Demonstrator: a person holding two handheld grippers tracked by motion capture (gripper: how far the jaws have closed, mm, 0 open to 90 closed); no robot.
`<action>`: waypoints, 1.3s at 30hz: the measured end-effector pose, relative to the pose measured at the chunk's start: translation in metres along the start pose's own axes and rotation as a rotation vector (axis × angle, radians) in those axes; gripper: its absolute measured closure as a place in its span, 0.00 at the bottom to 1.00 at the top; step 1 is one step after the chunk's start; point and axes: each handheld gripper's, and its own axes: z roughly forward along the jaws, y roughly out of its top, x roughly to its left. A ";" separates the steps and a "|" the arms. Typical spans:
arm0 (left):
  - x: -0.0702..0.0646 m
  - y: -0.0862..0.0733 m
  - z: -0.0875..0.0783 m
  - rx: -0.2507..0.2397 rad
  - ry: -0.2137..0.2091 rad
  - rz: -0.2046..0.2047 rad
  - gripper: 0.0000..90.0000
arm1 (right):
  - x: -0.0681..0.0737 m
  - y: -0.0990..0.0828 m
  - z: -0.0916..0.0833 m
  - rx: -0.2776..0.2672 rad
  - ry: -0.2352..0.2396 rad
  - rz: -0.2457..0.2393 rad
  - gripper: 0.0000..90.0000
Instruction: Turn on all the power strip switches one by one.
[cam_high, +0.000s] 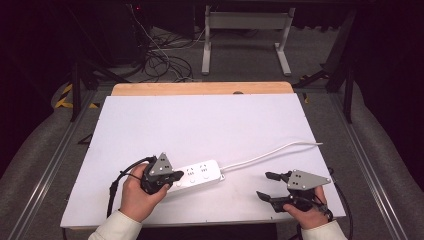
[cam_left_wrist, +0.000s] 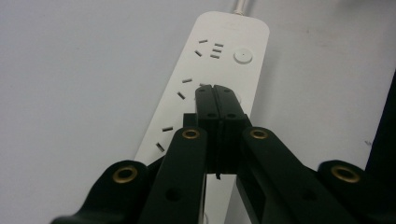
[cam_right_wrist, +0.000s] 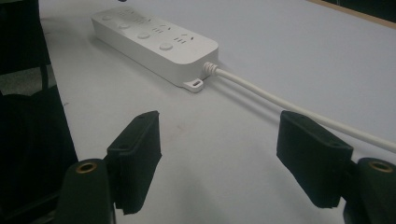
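High view: the white power strip lies on the table near its front edge, long axis running left to right, its cable leading off to the right. The left tool sits at the strip's left end; the right tool rests well apart, beyond the cable end.

Left gripper view: the jaws are pressed together with nothing between them, tips over the power strip beside a round switch (contact cannot be confirmed).

Right gripper view: the jaws stand wide apart and empty; the power strip lies ahead.

The left tool is judged the nearer.
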 end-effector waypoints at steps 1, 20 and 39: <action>0.000 0.000 0.000 0.001 -0.001 -0.002 1.00 | 0.000 0.000 0.000 0.001 0.000 0.000 0.35; -0.007 0.023 0.030 0.046 -0.077 0.024 1.00 | -0.001 0.000 0.000 0.001 0.004 0.004 0.35; -0.004 0.021 0.038 0.076 -0.078 0.016 1.00 | -0.001 0.000 0.000 0.000 0.005 0.003 0.35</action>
